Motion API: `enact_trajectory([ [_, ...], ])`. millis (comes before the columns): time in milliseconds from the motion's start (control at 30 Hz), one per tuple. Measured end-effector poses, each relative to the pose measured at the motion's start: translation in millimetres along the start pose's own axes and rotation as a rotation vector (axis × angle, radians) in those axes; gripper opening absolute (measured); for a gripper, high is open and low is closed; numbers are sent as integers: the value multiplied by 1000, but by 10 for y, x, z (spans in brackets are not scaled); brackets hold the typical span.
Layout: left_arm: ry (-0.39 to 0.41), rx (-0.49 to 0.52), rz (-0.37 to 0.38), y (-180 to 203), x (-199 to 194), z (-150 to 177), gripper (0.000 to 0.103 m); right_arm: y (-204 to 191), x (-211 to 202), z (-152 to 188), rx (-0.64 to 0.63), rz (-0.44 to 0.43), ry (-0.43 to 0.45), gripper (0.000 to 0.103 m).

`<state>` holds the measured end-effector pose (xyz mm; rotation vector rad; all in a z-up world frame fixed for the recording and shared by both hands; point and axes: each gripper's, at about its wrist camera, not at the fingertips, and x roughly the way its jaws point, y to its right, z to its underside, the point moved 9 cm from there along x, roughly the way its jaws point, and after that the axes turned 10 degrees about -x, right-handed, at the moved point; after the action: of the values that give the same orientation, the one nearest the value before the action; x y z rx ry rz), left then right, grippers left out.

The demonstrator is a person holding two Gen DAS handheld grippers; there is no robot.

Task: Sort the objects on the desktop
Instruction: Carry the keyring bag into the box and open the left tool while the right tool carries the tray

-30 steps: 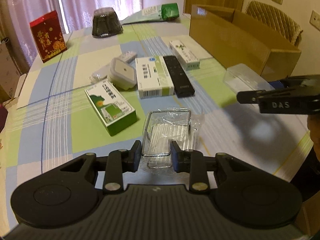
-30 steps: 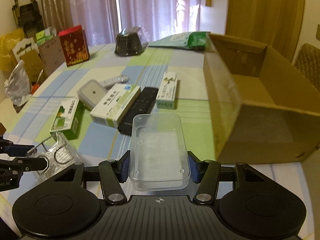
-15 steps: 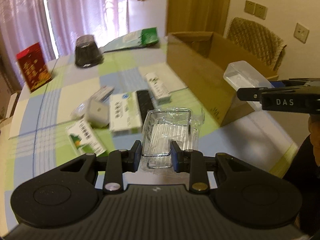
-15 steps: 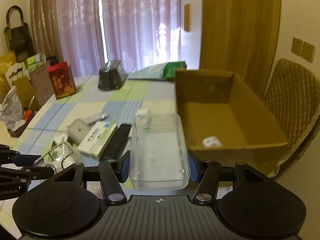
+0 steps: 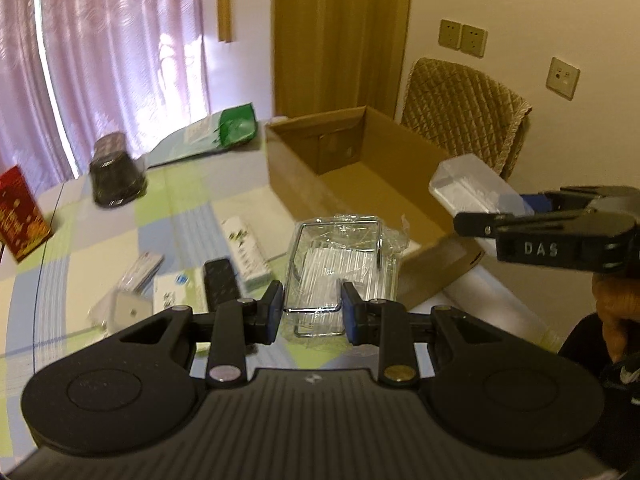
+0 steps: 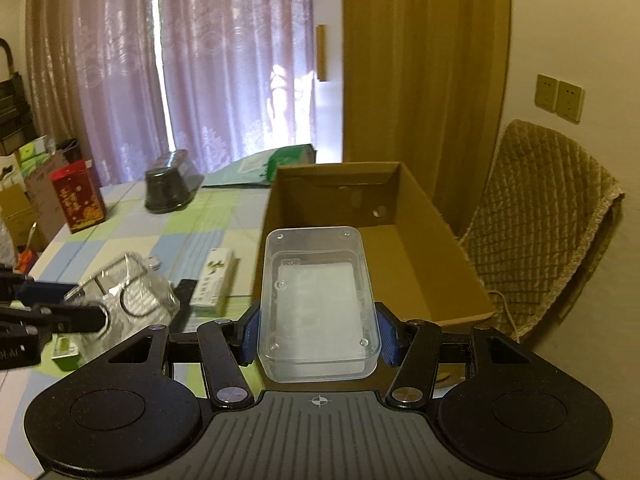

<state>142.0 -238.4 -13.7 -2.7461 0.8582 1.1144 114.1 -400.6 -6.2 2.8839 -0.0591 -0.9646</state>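
Note:
My left gripper [image 5: 313, 307] is shut on a wire rack wrapped in clear plastic [image 5: 340, 256], held in the air near the front left corner of the open cardboard box [image 5: 372, 184]. My right gripper [image 6: 318, 336] is shut on a clear plastic case [image 6: 318, 300], raised in front of the cardboard box [image 6: 404, 264]. In the left wrist view the clear case [image 5: 468, 184] and the right gripper [image 5: 500, 216] hover over the box's right side. The wrapped rack [image 6: 124, 292] shows at the left of the right wrist view.
On the checked tablecloth [image 5: 120, 216] lie a black remote [image 5: 220, 280], white medicine boxes [image 5: 246, 248], a white square device [image 5: 128, 308], a red box [image 5: 20, 212], a black container [image 5: 116, 176] and a green-white bag [image 5: 212, 136]. A quilted chair [image 6: 540, 216] stands right of the box.
Both grippers have risen with their loads and swung right toward the cardboard box; the table objects have dropped lower in view and the box interior now shows.

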Motion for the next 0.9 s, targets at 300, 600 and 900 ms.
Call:
enact_trajectory([
  [300,23,74,34,368,334,-423,26,479,93,-48,40,51,4,55],
  [600,-8,199,36,720,909,-592,26,848,310,-114,59,74,-5,55],
  [900,-72,288,32,865,1424,-540,26,977,617,-107,79,67,-29,55],
])
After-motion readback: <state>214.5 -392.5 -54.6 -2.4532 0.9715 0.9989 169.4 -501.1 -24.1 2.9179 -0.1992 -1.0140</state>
